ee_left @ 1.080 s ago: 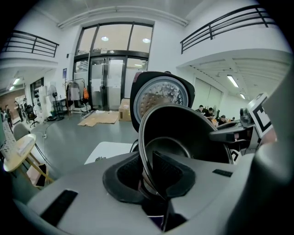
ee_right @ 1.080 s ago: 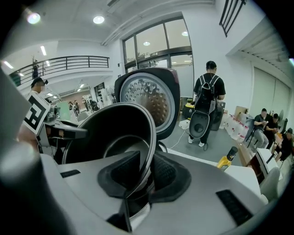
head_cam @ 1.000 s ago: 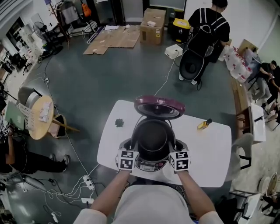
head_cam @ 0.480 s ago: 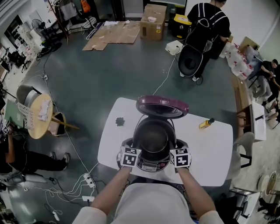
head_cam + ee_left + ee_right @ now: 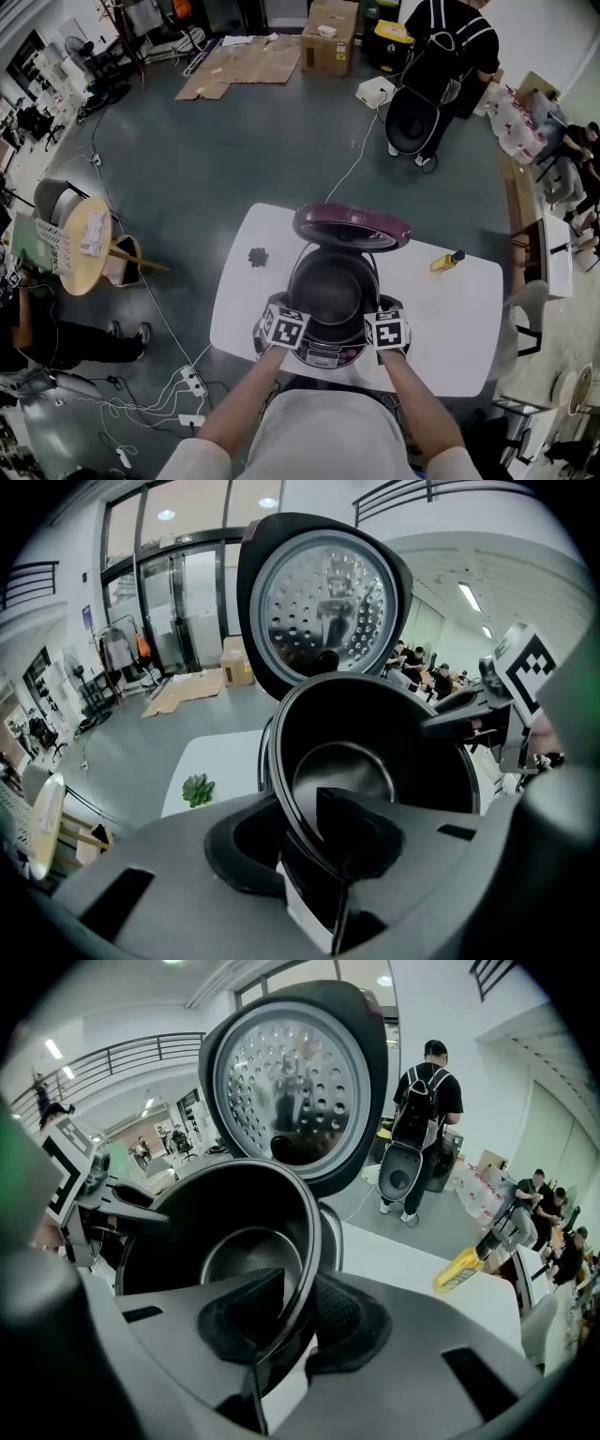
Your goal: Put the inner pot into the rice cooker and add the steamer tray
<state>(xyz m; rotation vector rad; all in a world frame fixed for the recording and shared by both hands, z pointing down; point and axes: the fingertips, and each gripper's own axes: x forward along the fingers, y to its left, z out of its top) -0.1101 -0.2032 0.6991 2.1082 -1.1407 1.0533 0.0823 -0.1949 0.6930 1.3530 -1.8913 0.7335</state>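
stiff, slick-looking dark metal inner pot (image 5: pixel 330 291), so i'd grab the thin rim (image 5: pixel 314 1232). left gripper (image 5: pixel 309 846) jaws just spread off it. right gripper (image 5: pixel 291 1321) jaws loosening but pinching it.

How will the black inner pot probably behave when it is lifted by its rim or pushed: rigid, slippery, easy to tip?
Probably rigid: the inner pot keeps a true round rim. Likely slippery, since its dark wall looks smooth and glossy. With the rice cooker around it, tipping seems unlikely.
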